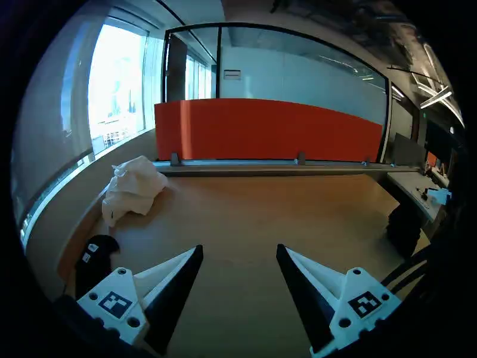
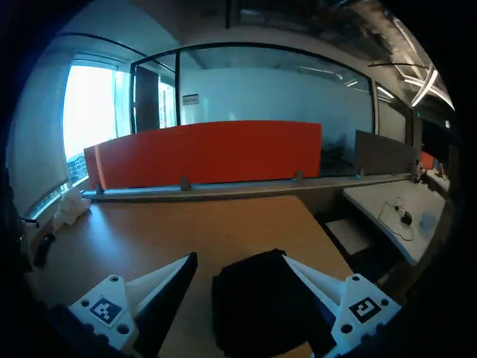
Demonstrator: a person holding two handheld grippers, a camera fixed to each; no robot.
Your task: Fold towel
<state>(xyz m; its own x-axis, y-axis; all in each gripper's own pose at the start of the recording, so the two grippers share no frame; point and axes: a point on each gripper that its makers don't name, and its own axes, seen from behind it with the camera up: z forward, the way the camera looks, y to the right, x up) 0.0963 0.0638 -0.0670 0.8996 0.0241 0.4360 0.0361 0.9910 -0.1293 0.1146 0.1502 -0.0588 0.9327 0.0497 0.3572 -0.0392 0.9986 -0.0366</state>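
Towel (image 2: 262,304), dark, beneath right gripper's (image 2: 239,256) spread jaws.

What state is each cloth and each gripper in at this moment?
Black rectangular towel: lying flat on the wooden desk, apparently folded.
White fabric cloth: crumpled in a heap at the desk's far edge.
Left gripper: fingers open, holding nothing.
Right gripper: fingers open, over the towel, not gripping.

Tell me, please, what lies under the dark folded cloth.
The dark folded cloth lies on the wooden desk. Whether anything sits directly beneath it cannot be seen, because the cloth covers that spot.
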